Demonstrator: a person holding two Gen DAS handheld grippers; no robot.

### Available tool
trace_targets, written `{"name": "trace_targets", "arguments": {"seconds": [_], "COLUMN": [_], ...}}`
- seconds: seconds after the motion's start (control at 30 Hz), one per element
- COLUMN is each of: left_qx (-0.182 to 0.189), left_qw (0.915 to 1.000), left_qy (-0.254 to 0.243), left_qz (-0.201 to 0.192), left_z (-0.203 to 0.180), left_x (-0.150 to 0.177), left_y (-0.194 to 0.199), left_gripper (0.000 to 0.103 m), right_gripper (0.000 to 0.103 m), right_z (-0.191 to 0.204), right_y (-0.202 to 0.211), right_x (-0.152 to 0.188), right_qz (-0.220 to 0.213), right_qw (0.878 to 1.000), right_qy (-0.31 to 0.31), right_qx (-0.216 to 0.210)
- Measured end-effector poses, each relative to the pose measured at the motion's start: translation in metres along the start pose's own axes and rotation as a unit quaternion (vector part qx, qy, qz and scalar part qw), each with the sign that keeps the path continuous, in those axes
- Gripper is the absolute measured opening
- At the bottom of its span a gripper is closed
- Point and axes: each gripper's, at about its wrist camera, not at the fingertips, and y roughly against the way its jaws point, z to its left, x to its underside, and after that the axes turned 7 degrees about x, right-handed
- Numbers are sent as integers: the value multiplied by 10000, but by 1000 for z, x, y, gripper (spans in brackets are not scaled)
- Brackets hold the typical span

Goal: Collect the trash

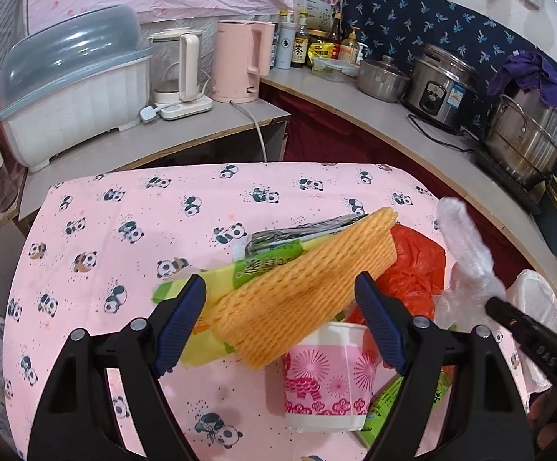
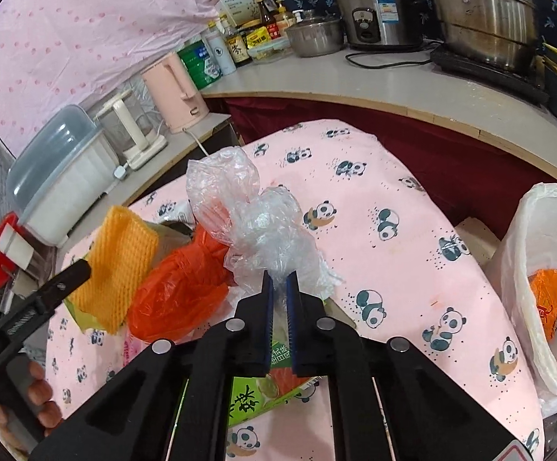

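A trash pile lies on the panda-print table (image 1: pixel 125 230). My left gripper (image 1: pixel 280 322) is open, its fingers either side of an orange foam net (image 1: pixel 305 288) that lies over a green wrapper (image 1: pixel 209 288) and a pink paper cup (image 1: pixel 326 380). An orange plastic bag (image 1: pixel 416 265) lies behind. My right gripper (image 2: pixel 277 288) is shut on a crumpled clear plastic bag (image 2: pixel 247 215), lifted above the orange plastic bag (image 2: pixel 178 299). The foam net (image 2: pixel 119 261) shows left of it. A white trash bag (image 2: pixel 547 280) stands open at the table's right edge with orange trash inside.
A counter (image 1: pixel 374 115) runs behind the table with a pink kettle (image 1: pixel 240 61), glass kettle (image 1: pixel 174 73), dish rack with lid (image 1: pixel 75 88), bottles, rice cooker (image 1: pixel 441 84) and steel pots (image 1: pixel 524 138). A dark red curtain hangs below the counter.
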Motion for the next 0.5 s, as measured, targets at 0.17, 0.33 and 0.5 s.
{"name": "trace_targets", "arguments": {"seconds": [0.17,0.33,0.5], "left_qx": [3,105,194], "left_qw": [9993,9986,9987], "left_qy": [-223,-167,-161], "left_qz": [291,501,433], "left_z": [-6,-9,-15], "left_x": [2,10,17], "left_y": [-18,-22,-10], "left_gripper": [43,10,2], "right_gripper": [7,7,7], "right_z": [-4,-6,-9], "right_y": [9,14,25], "right_x": [-2,-1,1], "right_qz": [-32,-33,-99], "right_qw": [9999,9997,9995], "right_qy": [-105,-183,-236], "right_qx": [-93,-142,-162]}}
